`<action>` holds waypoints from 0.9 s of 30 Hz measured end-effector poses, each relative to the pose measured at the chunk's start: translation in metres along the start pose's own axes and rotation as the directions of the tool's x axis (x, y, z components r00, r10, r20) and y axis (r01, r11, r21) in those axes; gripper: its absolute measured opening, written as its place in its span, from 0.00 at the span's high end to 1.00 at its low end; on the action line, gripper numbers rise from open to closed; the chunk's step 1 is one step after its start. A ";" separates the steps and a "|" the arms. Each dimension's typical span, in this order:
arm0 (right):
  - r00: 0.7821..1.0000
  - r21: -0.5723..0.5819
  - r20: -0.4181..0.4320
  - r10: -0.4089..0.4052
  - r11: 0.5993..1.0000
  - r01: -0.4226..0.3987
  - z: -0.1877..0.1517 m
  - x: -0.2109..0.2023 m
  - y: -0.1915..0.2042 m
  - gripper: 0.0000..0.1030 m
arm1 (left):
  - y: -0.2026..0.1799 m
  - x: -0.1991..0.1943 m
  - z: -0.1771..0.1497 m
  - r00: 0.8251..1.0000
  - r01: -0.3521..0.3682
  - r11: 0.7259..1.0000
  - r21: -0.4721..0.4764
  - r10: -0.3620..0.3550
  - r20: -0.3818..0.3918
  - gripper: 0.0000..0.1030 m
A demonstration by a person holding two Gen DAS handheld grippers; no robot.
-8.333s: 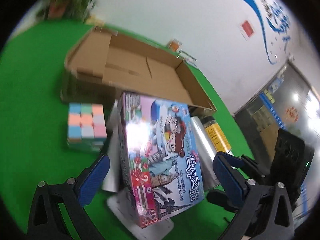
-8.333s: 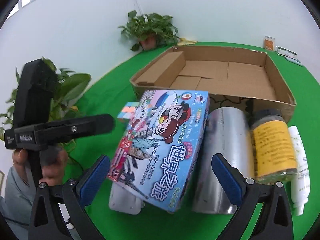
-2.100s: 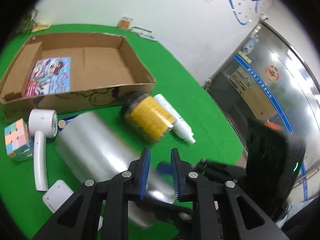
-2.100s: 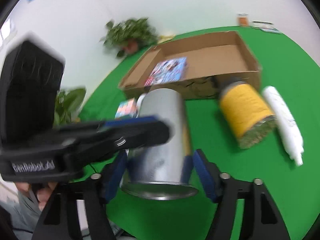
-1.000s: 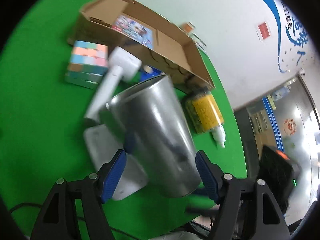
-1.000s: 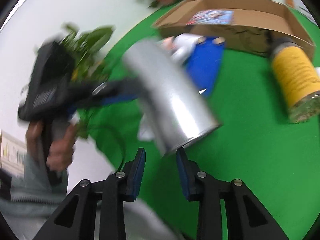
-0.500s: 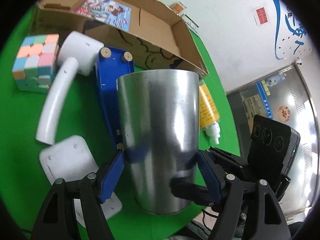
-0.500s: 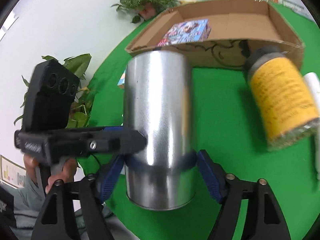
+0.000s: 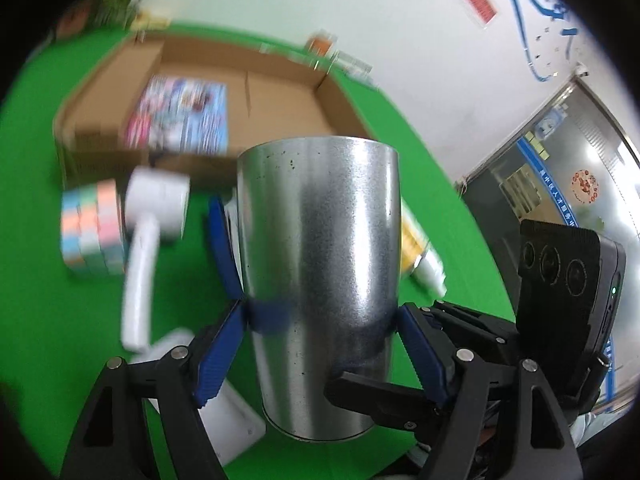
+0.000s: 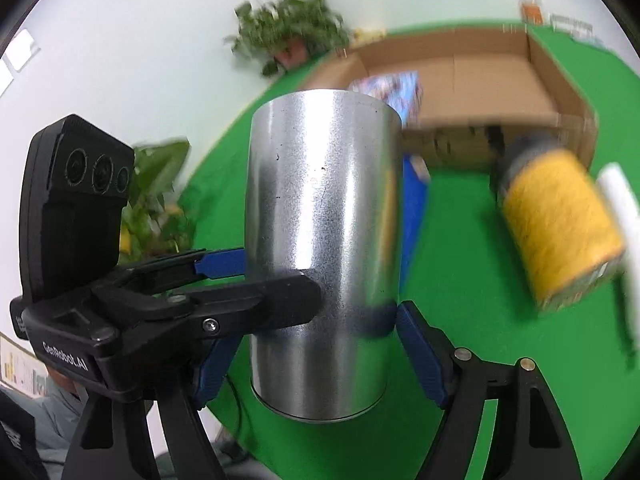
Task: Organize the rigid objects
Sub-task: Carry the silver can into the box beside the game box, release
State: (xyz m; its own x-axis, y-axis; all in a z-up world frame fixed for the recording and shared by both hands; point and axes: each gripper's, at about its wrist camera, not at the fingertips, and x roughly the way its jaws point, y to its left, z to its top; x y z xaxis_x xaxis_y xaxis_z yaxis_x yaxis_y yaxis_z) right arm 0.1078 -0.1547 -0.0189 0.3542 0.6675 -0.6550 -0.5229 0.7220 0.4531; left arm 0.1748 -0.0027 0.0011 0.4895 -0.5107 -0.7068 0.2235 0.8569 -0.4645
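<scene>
We're gripping the steel cup (image 9: 318, 276) with both tongs at once: left tongs (image 9: 320, 344) clamped low on its wall, right tongs (image 10: 316, 344) clamped there too, above the table's near edge. It's slick and tapering; uneven squeeze risks a slip. The cardboard box (image 9: 336, 108) is waiting past the cube (image 9: 90, 232), its right half looking open beside the game box (image 9: 180, 118).

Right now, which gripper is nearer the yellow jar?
Right. Both clamp the metal cup; the right gripper sits on its yellow jar side, the left gripper on the far side.
</scene>
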 end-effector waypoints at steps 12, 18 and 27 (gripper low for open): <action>0.992 -0.059 0.106 -0.068 0.995 0.075 0.154 -0.024 -0.015 0.27 | -0.021 -0.005 0.159 0.996 -0.018 0.984 0.180 0.002 0.093 0.25; 0.997 0.026 -0.039 -0.070 0.997 0.071 0.200 0.030 -0.059 0.27 | 0.019 0.058 0.193 0.999 0.011 0.996 0.094 -0.007 -0.040 0.25; 0.967 0.149 -0.247 -0.059 0.984 0.099 0.195 0.115 -0.122 0.28 | 0.071 0.145 0.184 0.974 0.003 0.998 -0.062 -0.017 -0.226 0.25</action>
State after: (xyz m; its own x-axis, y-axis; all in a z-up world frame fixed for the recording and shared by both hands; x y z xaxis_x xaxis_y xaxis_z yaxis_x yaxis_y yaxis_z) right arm 0.3641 -0.1308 -0.0316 0.1821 0.5577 -0.8098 -0.3641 0.8033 0.4713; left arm 0.4163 -0.0035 -0.0360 0.2821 -0.5275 -0.8013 0.1722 0.8495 -0.4987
